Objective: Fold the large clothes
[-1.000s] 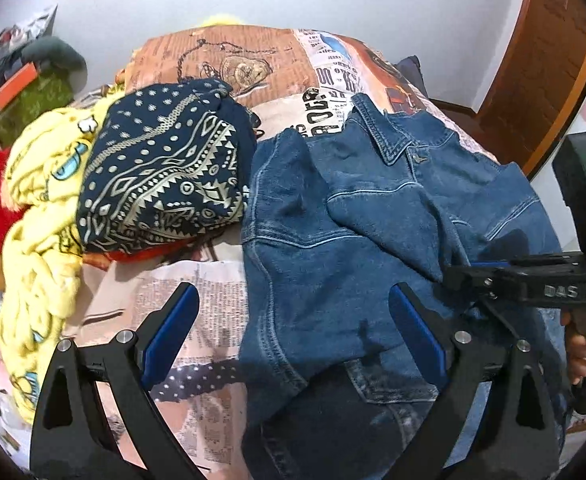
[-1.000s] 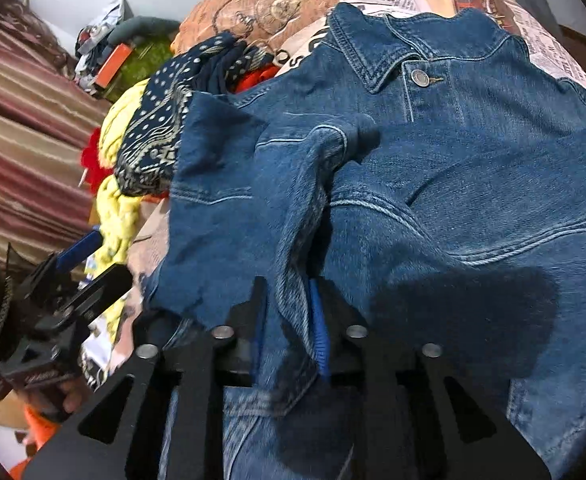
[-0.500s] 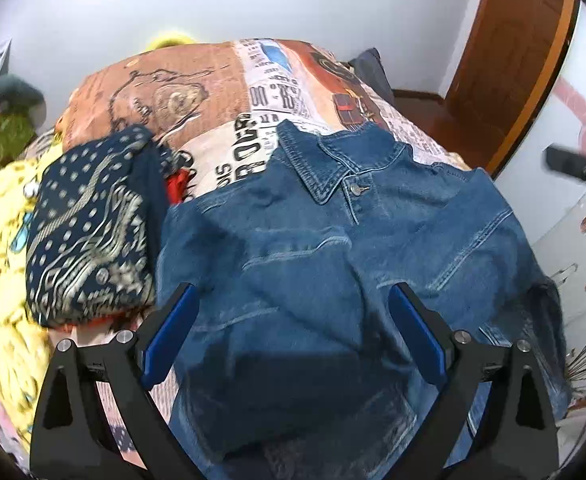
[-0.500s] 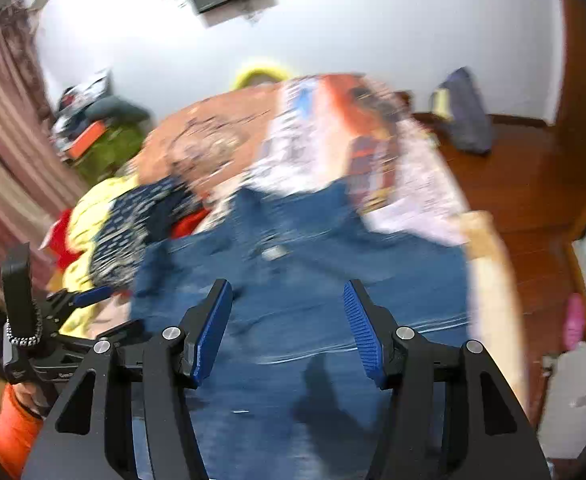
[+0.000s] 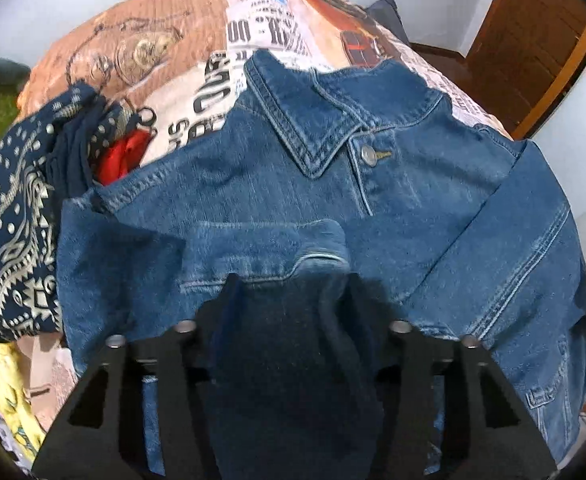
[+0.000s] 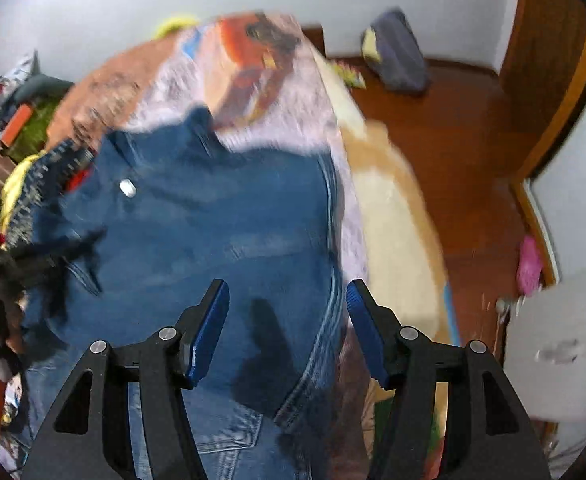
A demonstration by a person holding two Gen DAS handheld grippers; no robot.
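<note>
A blue denim jacket (image 5: 393, 200) lies front up on the bed, collar at the far end, one metal button showing. My left gripper (image 5: 293, 292) is low on the jacket's near left part, and a thick bunch of denim fills the gap between its fingers. In the right wrist view the jacket (image 6: 213, 232) is blurred. My right gripper (image 6: 289, 308) is open and empty, above the jacket's right side near the bed edge. The left gripper (image 6: 9, 264) shows as a dark blur at the left.
A newspaper-print bedspread (image 5: 213, 60) covers the bed. A navy patterned cloth (image 5: 17, 216), a red cloth (image 5: 121, 156) and a yellow garment (image 5: 1, 376) lie left of the jacket. A wooden floor (image 6: 465, 152) and a door (image 5: 533, 32) are on the right.
My left gripper has dropped onto the jacket and its fingers have come in around a bunch of denim. My right gripper let go of the sleeve, opened, and lifted back toward the right.
</note>
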